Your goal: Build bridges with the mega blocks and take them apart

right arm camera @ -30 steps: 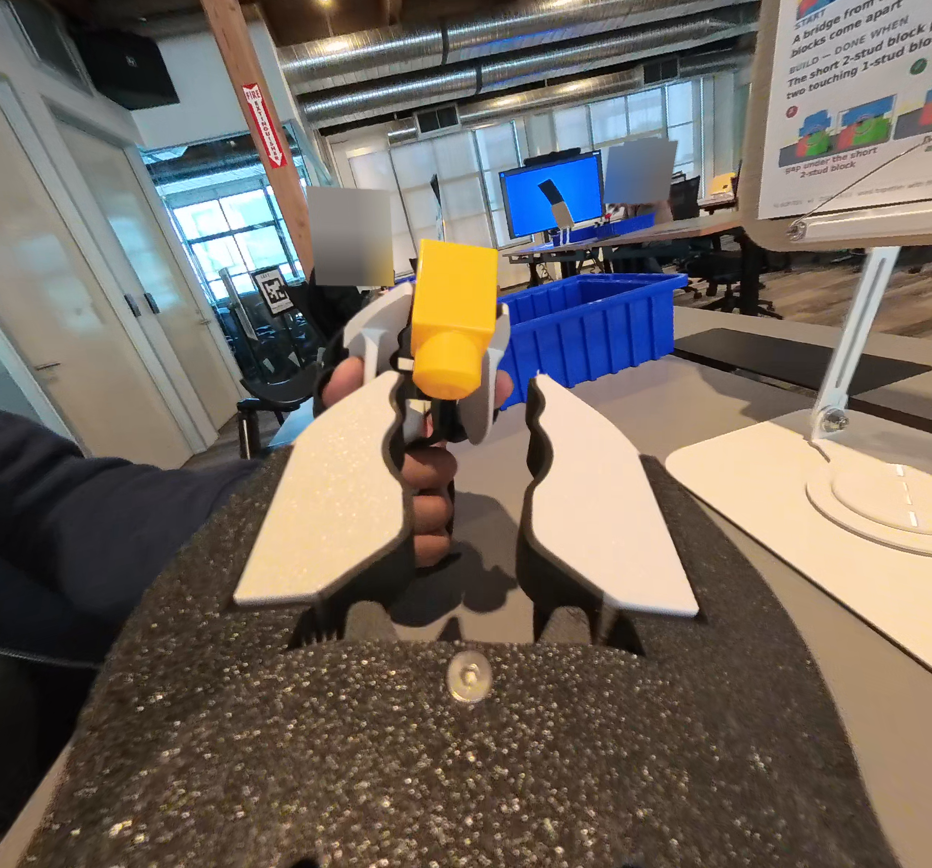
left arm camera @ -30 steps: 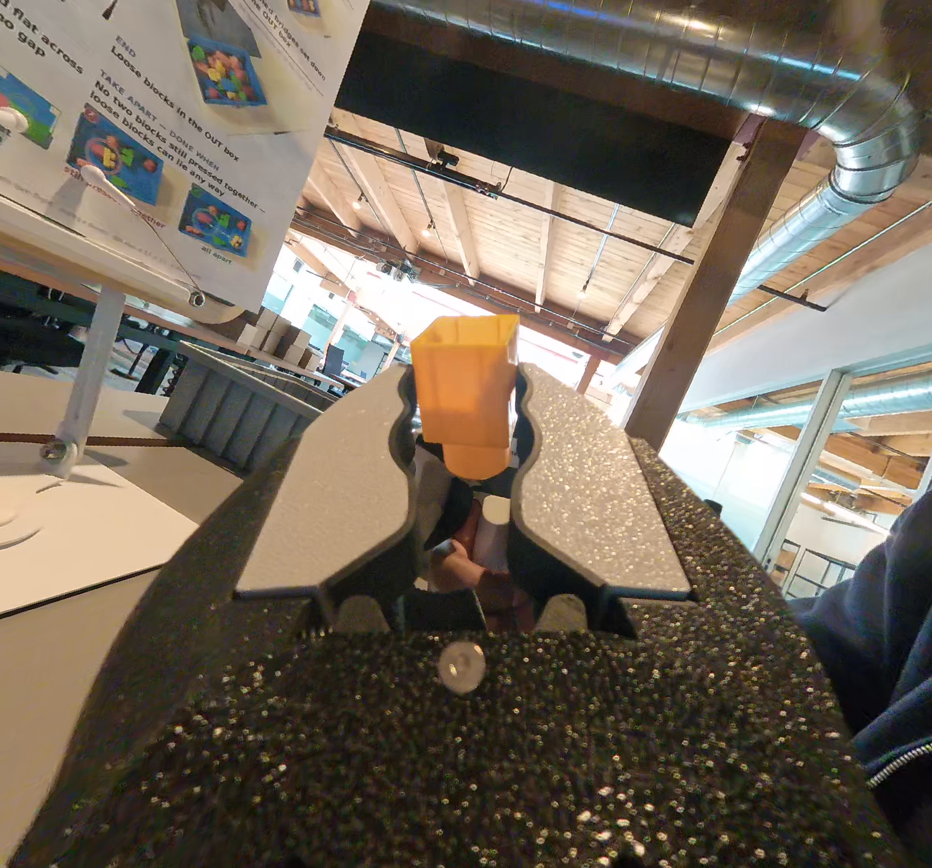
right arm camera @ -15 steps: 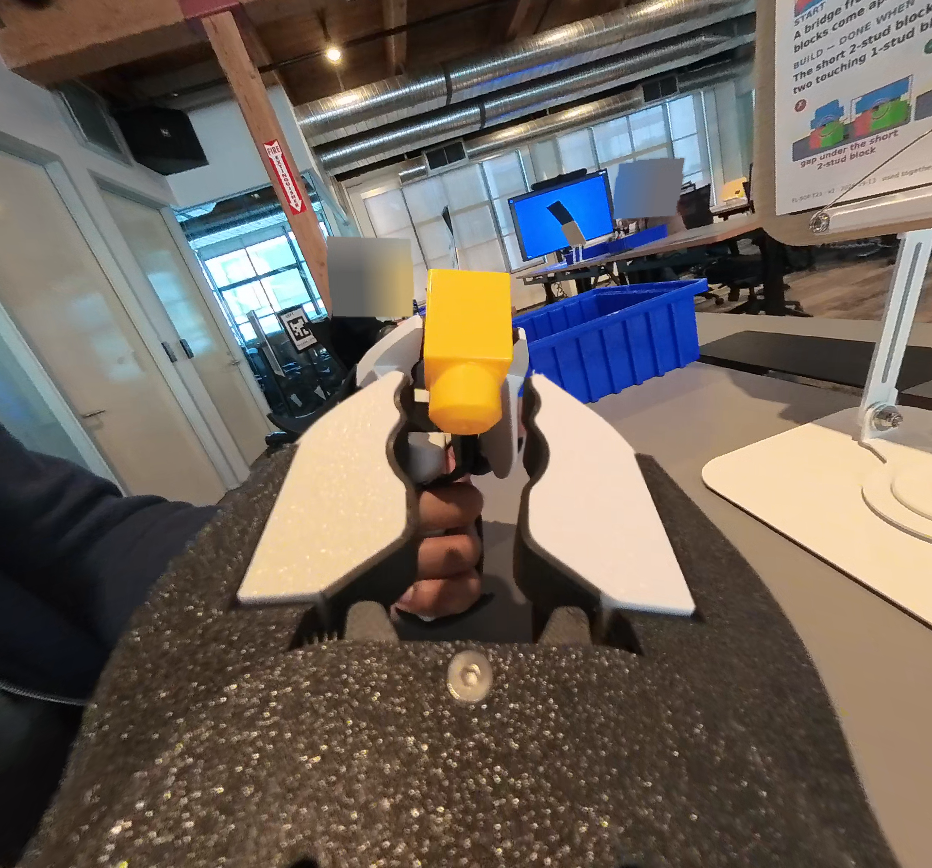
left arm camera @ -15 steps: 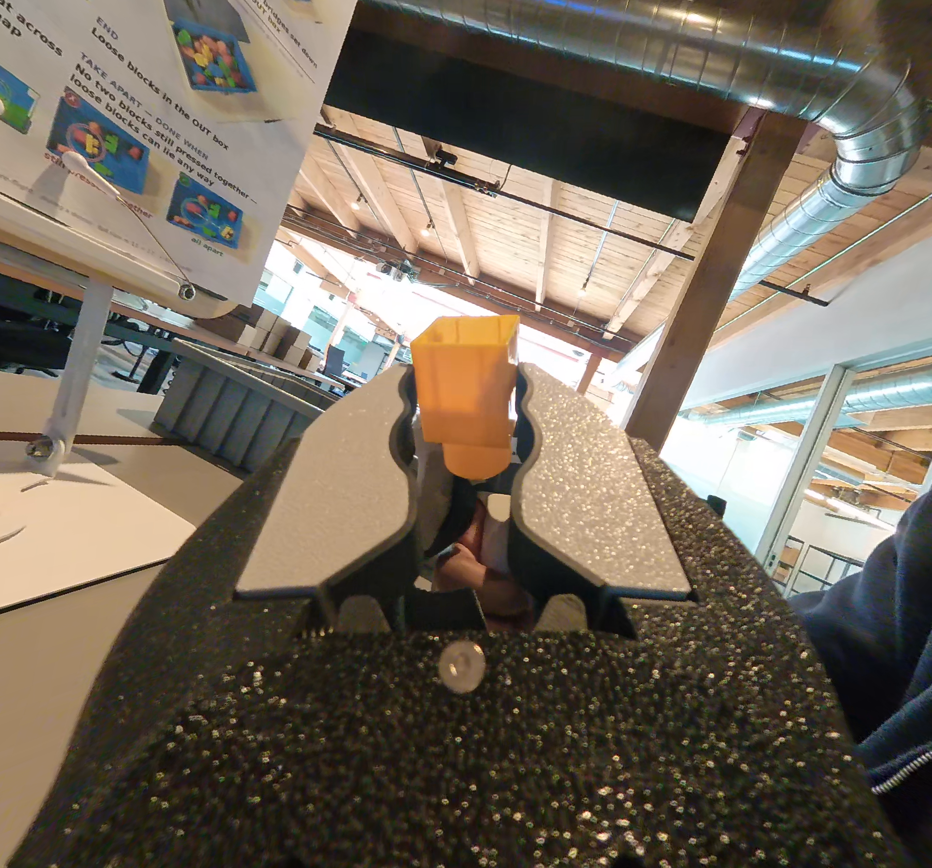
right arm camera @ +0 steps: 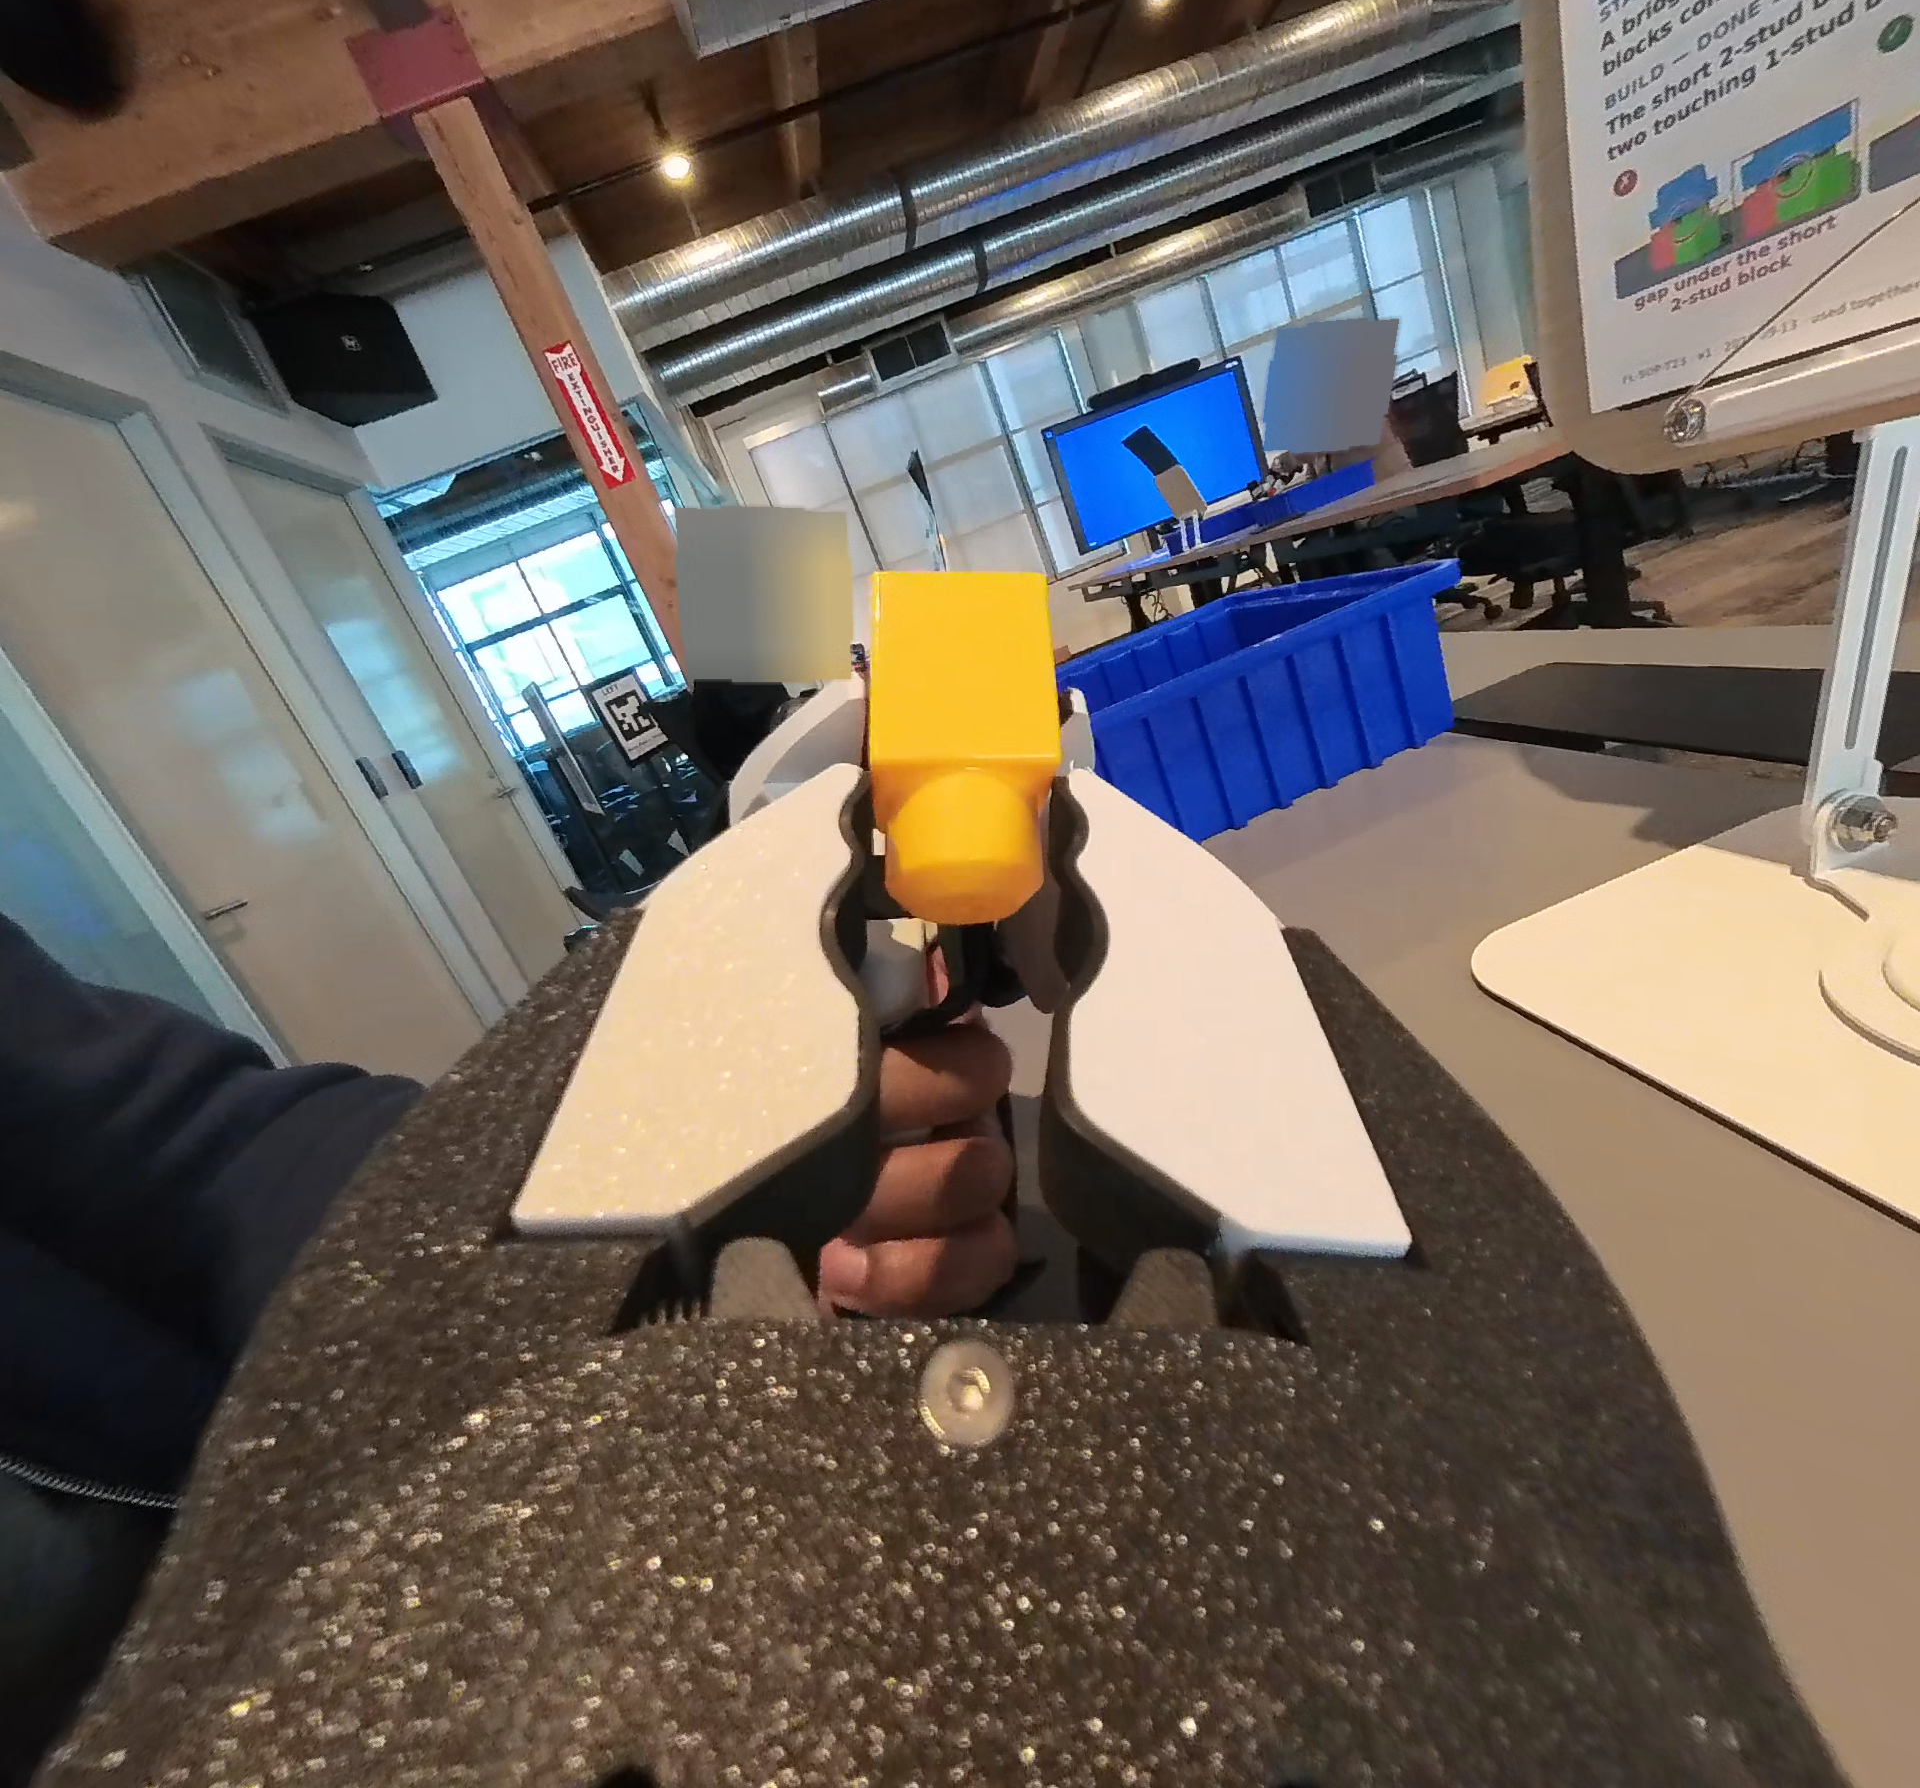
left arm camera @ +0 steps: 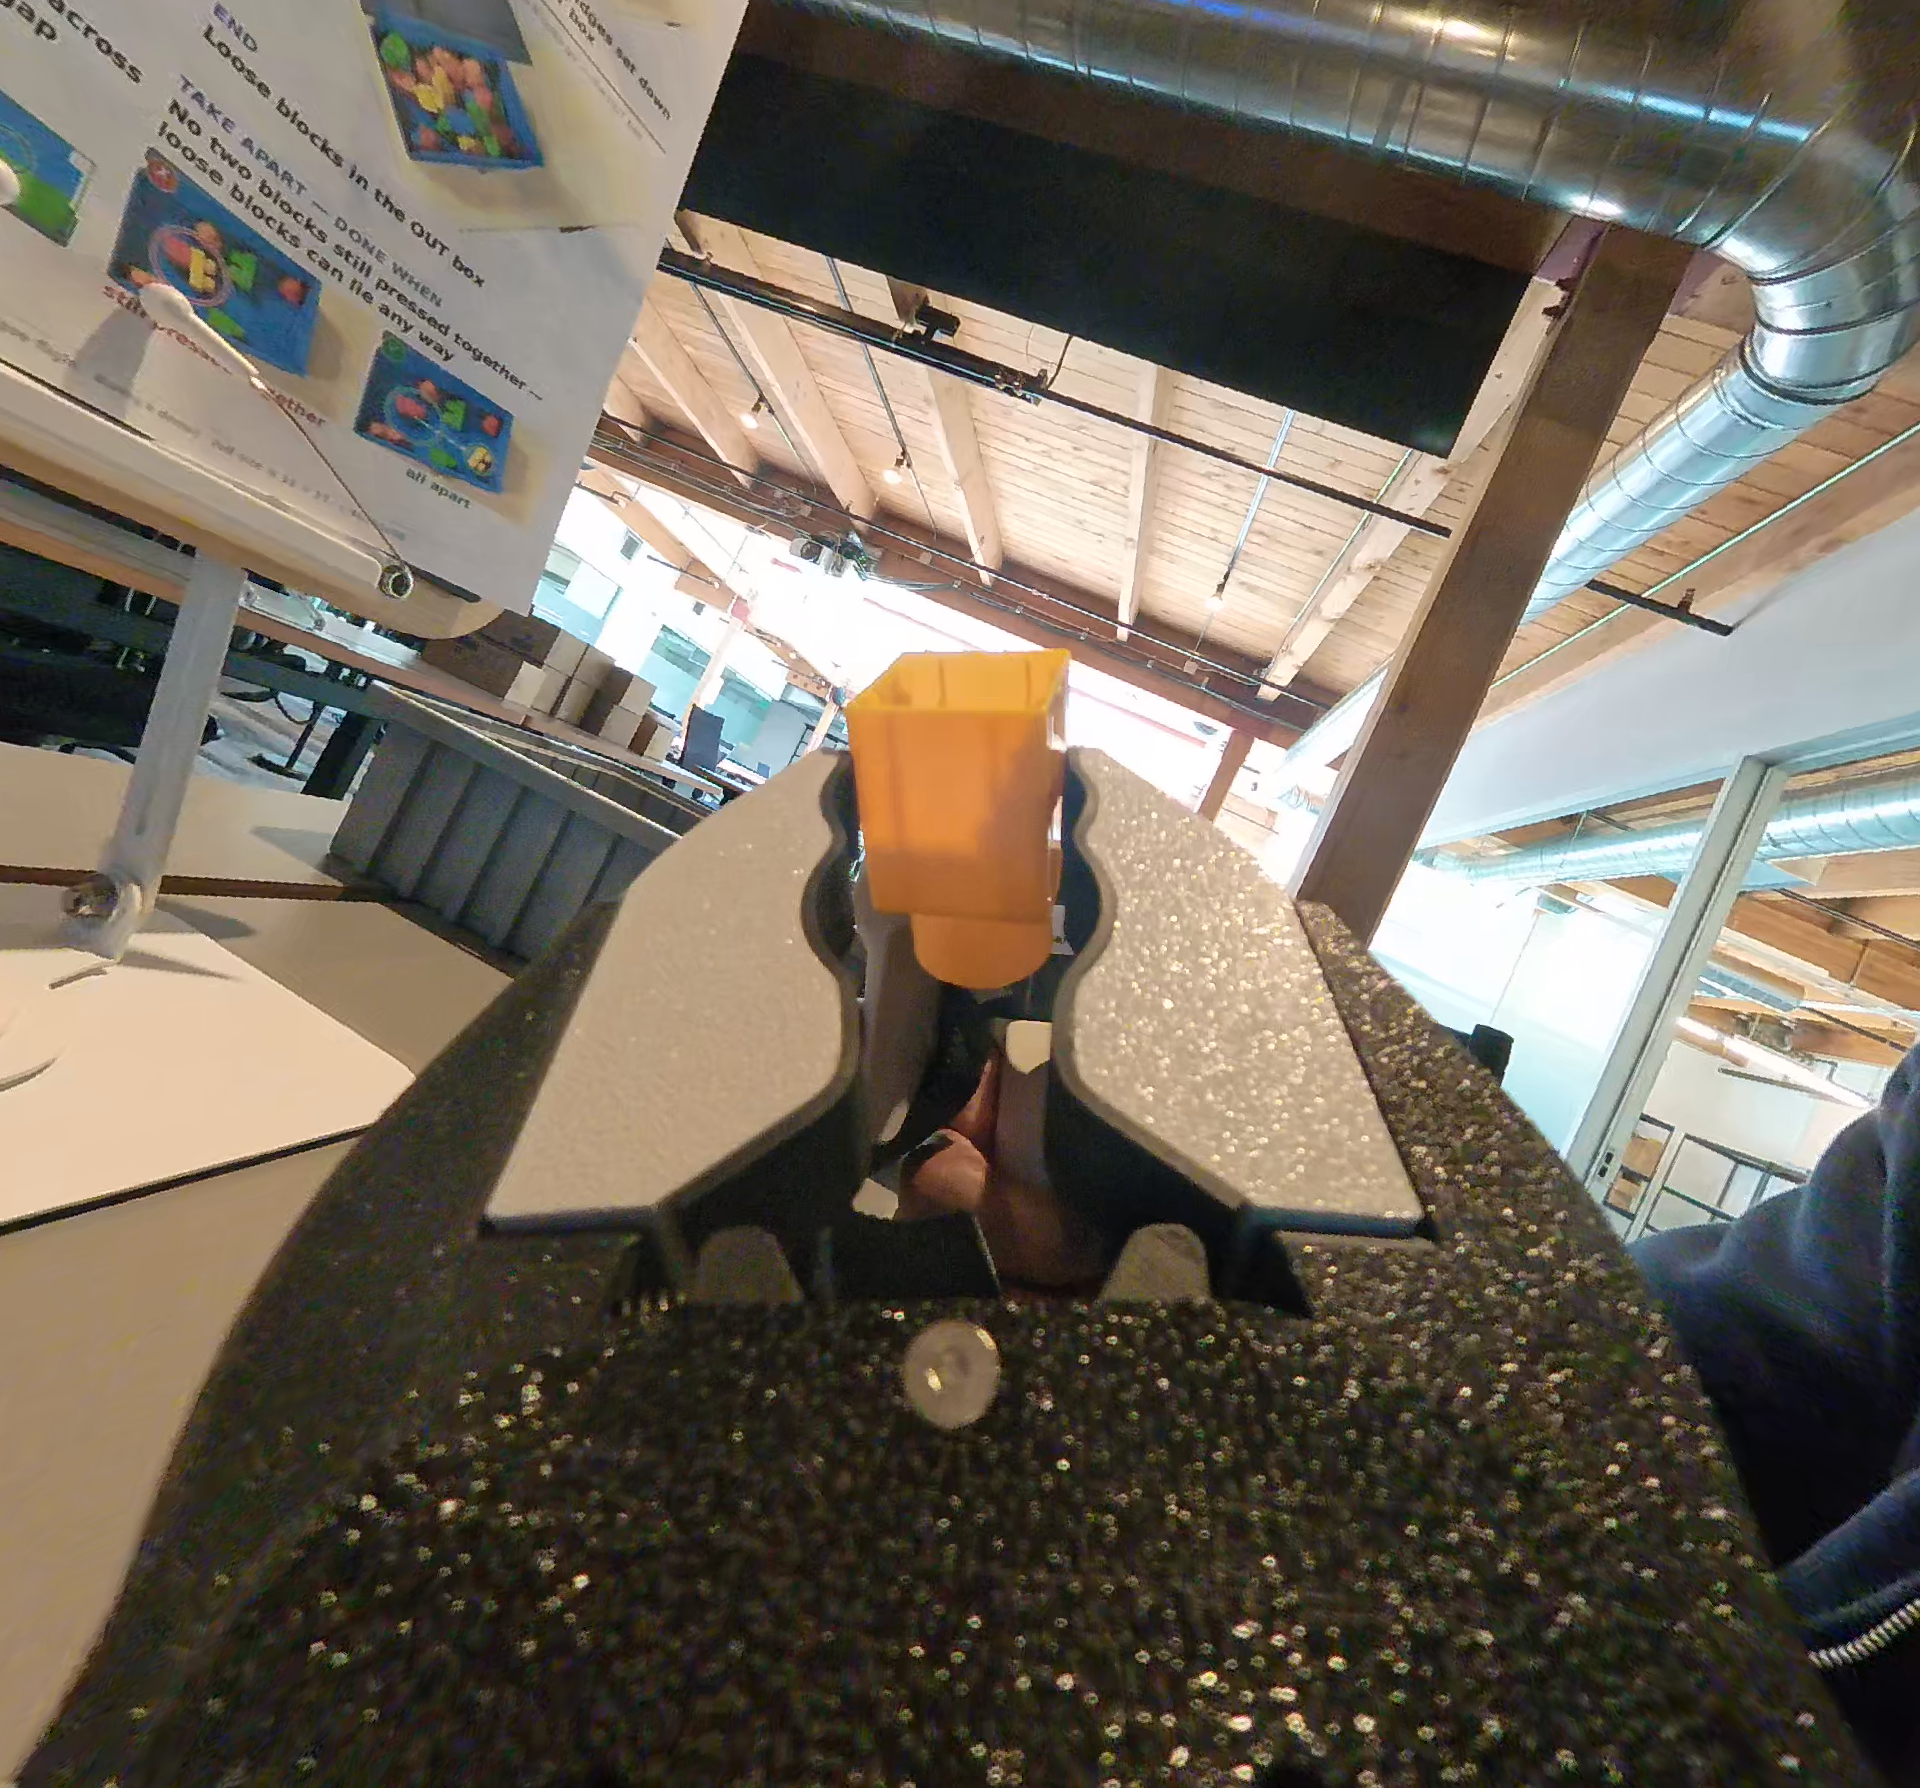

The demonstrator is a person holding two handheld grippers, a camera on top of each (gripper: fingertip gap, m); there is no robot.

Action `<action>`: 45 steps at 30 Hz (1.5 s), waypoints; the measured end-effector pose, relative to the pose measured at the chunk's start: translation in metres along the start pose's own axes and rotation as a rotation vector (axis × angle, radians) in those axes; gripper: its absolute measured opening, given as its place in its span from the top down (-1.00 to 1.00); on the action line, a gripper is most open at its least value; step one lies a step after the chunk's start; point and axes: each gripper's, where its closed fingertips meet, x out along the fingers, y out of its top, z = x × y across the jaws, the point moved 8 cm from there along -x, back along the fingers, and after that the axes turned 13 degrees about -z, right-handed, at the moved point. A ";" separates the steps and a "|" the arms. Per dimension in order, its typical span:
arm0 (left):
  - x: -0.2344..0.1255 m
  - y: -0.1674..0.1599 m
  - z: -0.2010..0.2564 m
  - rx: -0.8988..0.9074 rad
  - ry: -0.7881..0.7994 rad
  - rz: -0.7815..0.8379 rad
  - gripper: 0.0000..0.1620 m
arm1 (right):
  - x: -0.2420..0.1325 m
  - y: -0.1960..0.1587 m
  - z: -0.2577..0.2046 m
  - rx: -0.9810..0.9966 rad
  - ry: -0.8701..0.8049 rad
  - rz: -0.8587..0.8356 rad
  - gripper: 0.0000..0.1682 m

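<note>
A yellow one-stud mega block (left arm camera: 951, 803) is held in the air between both grippers, which face each other. My left gripper (left arm camera: 956, 803) is shut on the block's body, with the hollow end up and the stud down. In the right wrist view the same block (right arm camera: 961, 689) shows its solid side and stud. My right gripper (right arm camera: 961, 834) has its fingers closed against the block's lower part and stud. The left gripper's white fingers (right arm camera: 769, 762) show behind the block. A hand (right arm camera: 925, 1188) holds the left gripper's grip below.
A blue bin (right arm camera: 1278, 710) stands on the grey table behind the block. A grey bin (left arm camera: 488, 834) stands to the left. An instruction sheet (left arm camera: 364, 128) hangs on a white stand with a flat base (right arm camera: 1662, 1000). A dark sleeve (right arm camera: 156, 1219) is at the left. Less than 4 cm separates the two grippers' tips.
My right gripper moved in toward the block and closed from open onto it. My left gripper kept its hold and hardly moved.
</note>
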 end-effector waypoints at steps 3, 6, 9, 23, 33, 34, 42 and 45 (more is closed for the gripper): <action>0.000 0.000 0.000 -0.002 0.003 0.003 0.55 | 0.000 0.000 0.000 -0.002 -0.006 -0.002 0.62; 0.000 -0.001 0.000 -0.007 -0.002 0.006 0.55 | 0.000 0.000 0.000 -0.003 -0.005 0.000 0.62; 0.000 -0.001 0.000 -0.014 -0.013 0.010 0.55 | -0.001 0.000 0.000 0.003 0.006 0.005 0.62; 0.003 -0.004 0.003 0.020 -0.010 0.012 0.55 | 0.000 0.000 0.000 0.060 0.058 0.039 0.59; 0.003 -0.004 0.003 0.018 -0.016 0.014 0.55 | 0.000 0.000 -0.001 0.050 0.050 0.036 0.59; 0.003 -0.004 0.003 0.011 -0.027 0.016 0.56 | -0.001 0.000 -0.001 0.047 0.051 0.036 0.60; 0.004 -0.003 0.001 -0.060 -0.108 -0.003 0.57 | -0.003 0.003 -0.001 0.023 0.051 0.026 0.60; 0.003 -0.001 0.001 -0.032 -0.086 -0.017 0.57 | -0.004 0.003 -0.001 0.017 0.044 0.022 0.60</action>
